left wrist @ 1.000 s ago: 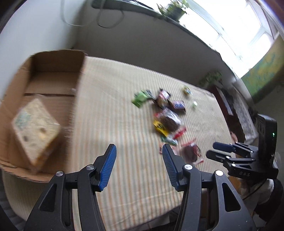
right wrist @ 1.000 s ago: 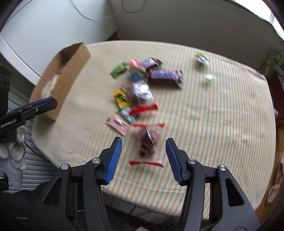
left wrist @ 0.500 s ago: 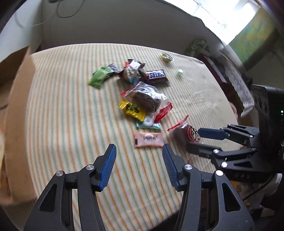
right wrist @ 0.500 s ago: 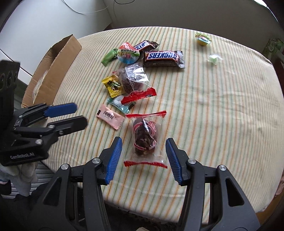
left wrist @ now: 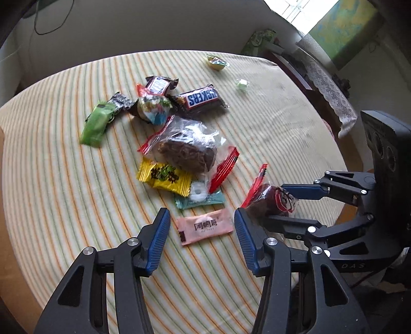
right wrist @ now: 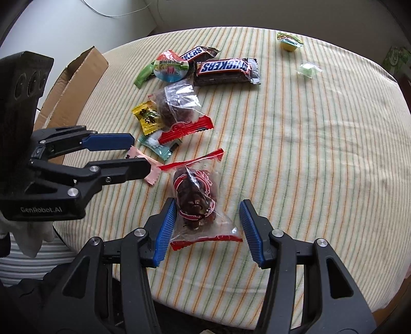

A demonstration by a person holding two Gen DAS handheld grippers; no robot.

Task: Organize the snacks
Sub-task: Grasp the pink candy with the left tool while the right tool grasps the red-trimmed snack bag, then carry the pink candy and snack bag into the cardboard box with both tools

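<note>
Striped tablecloth (right wrist: pixel 308 144) under scattered snacks (left wrist: pixel 179 144); cardboard box (right wrist: pixel 74 90) at edge; both grippers' fingers spread, empty

Soft daylight enters from a blown-out window (left wrist: pixel 303 10) at upper right of the left view. Shadows stay faint; fisheye bending and dark vignetting mark the edges.

Left gripper (left wrist: pixel 201 232), jaws spread, has swung away from the brown cardboard box (right wrist: pixel 74 84), which has left its view, and now frames the pink rectangular candy wrapper (left wrist: pixel 205 225). Right gripper (right wrist: pixel 206 230), likewise spread, has advanced until the clear red-edged bag of dark dried fruit (right wrist: pixel 196 203) lies between its blue fingers (right wrist: pixel 165 228). From the right wrist view, the left gripper has entered at 9 o'clock, over the pink wrapper.
</note>
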